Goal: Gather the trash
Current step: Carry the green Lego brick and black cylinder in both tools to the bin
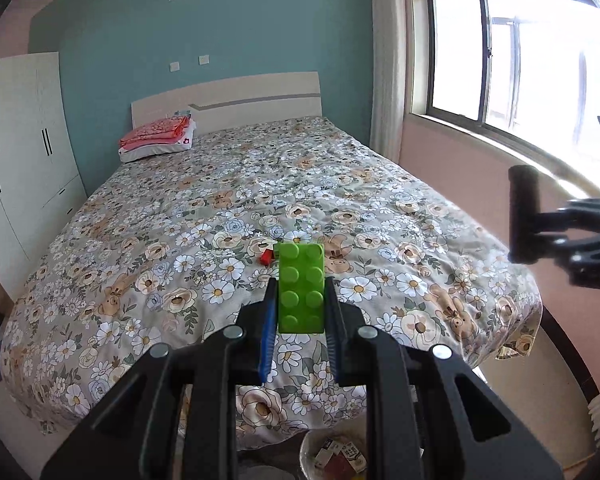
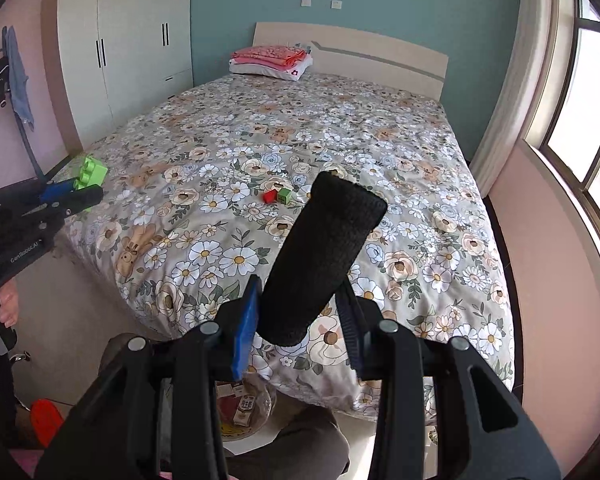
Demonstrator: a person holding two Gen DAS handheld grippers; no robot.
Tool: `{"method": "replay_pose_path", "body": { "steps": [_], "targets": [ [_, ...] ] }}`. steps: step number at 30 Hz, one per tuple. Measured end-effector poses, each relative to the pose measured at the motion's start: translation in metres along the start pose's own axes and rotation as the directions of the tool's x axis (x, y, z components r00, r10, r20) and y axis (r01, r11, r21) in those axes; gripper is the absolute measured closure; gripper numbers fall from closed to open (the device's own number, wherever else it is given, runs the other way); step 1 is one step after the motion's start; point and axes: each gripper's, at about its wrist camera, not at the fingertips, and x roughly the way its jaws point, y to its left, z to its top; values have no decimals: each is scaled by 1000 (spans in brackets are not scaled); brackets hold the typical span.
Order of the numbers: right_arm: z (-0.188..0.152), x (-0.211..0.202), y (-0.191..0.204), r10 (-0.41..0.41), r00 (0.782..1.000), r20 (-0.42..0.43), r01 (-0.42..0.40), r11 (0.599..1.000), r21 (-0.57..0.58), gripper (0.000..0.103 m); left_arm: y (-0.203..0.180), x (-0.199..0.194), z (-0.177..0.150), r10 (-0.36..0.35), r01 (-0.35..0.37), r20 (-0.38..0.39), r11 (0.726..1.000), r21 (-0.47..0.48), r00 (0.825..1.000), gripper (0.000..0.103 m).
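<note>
The left tool point(image 1: 300, 300) is clamping a green toy brick point(image 1: 301, 286) at the frame's centre, and the right tool point(image 2: 300, 300) is gripping a black roll point(image 2: 320, 260) pointing toward the upper right. Both are hanging over the foot of the flowered bed point(image 2: 420, 152), probably because the trash basket point(image 1: 312, 452) is sitting below at the bottom edge. Small red and green blocks point(image 2: 278, 196) are lying mid-bed.

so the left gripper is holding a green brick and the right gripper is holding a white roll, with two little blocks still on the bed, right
Not quite: the roll is black, not white. The right wrist view shows the right gripper shut on a black roll. The rest stands: the left gripper holds the green brick, and a small red block and a small green block lie on the bed.
</note>
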Motion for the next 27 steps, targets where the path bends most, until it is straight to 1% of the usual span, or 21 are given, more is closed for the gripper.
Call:
{"method": "replay_pose_path", "body": {
  "steps": [4, 8, 11, 17, 23, 27],
  "targets": [
    [-20, 4, 4, 7, 1000, -10, -7, 1000, -16, 64, -4, 10, -15, -21, 22, -26, 1000, 18, 999, 79],
    [-43, 16, 8, 39, 999, -33, -40, 999, -11, 64, -9, 23, -35, -47, 49, -64, 998, 34, 997, 79],
    [-59, 30, 13, 57, 996, -64, -59, 998, -15, 64, -9, 34, -50, -76, 80, -104, 996, 27, 992, 79],
    [-85, 59, 26, 95, 988, -119, -98, 995, -20, 64, -10, 53, -81, -109, 112, -158, 994, 13, 981, 79],
    [-109, 90, 41, 130, 975, -181, -136, 991, -18, 64, -11, 73, -111, -135, 139, -225, 990, 1, 965, 79],
    [-122, 113, 50, 151, 962, -228, -158, 987, -12, 64, -12, 90, -131, -154, 155, -278, 988, -19, 948, 79]
  ]
}}
